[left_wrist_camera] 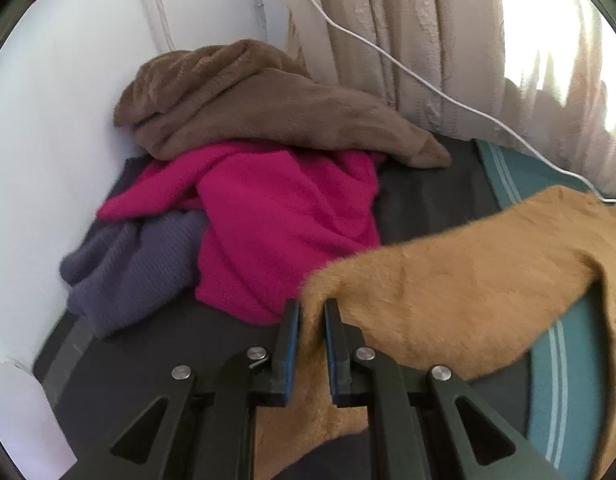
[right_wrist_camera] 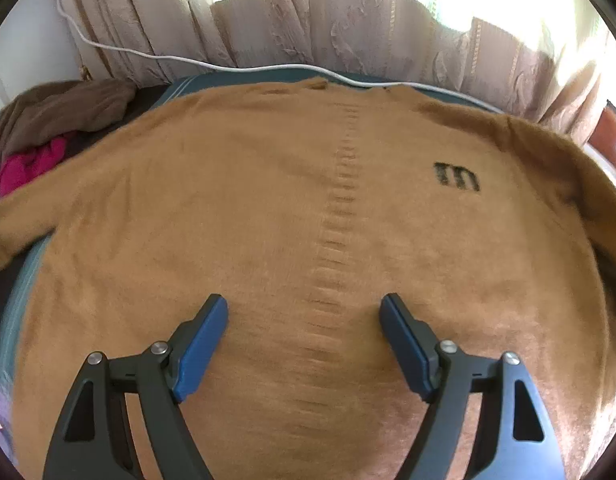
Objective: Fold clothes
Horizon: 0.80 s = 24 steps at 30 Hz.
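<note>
Looking along the left gripper [left_wrist_camera: 312,308], we saw its fingers pinched on the cuff end of the tan sweater [left_wrist_camera: 460,280], fuzzy fabric bunched between the blue pads [left_wrist_camera: 293,340]. That sleeve ran from the jaws off to the right, lifted over the teal striped cover [left_wrist_camera: 548,360]. Beyond the sweater's sleeve lay a heap of other clothes: a magenta knit [left_wrist_camera: 283,224], a purple knit [left_wrist_camera: 127,264] left of it, and a brown garment [left_wrist_camera: 243,100] piled on top at the back, against the white wall [left_wrist_camera: 47,140]. A white cable [left_wrist_camera: 388,56] hung across the cream curtains [left_wrist_camera: 408,40] behind the heap.

From the right wrist we saw the sweater's body spread flat, front up, filling most of the view (a small black logo [right_wrist_camera: 456,178] sat right of its centre seam). The right gripper [right_wrist_camera: 303,304] hovered over the sweater's near part with fingers spread wide, nothing between them; whether the tips touched the fabric we could not tell.
</note>
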### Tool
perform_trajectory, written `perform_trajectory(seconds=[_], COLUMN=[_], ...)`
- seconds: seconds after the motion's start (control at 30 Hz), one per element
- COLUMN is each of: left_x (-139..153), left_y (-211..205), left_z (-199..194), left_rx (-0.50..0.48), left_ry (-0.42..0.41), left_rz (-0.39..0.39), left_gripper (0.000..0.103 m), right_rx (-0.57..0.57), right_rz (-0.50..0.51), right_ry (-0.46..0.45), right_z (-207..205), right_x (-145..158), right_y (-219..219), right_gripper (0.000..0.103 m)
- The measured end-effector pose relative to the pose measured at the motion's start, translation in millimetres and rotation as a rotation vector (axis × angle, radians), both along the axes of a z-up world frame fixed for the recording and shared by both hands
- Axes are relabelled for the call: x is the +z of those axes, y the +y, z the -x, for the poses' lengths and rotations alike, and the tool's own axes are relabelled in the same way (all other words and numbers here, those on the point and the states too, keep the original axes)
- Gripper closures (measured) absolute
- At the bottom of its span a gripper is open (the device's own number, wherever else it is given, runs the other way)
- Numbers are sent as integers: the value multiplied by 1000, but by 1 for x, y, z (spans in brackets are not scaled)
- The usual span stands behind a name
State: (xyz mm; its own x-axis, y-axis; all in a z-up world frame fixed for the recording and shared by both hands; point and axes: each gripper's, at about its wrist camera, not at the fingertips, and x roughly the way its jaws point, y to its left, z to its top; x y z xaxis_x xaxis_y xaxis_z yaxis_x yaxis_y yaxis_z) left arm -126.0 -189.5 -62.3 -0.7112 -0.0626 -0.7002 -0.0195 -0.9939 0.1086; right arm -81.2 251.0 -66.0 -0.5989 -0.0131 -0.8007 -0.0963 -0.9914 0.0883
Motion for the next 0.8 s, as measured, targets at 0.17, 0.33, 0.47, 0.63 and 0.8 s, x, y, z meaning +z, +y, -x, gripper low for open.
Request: perform_trajectory(seconds=[0.17,0.33,0.47,0.63,0.8], left_x=[7,17,9,-13,-42], left_y=[-31,-34,-11,-1,-4], left_z=[16,1,-9,-6,4], left_rx=[76,33,-64,-75,-24], left_ry=[5,22,1,-61,-136], left_rz=[-43,-68,-33,-30,-5], left_gripper=[90,90,90,90,89], right_rx=[120,254,316,336,319], right_rz=[49,15,-105,-111,-102], right_ry=[34,0,-31,-26,-12], right_z=[22,37,30,11,-8], right_x=[19,11,-8,-8,-7], right_y=[-43,-94,-120,-119,-117], right_gripper=[22,22,21,21,21])
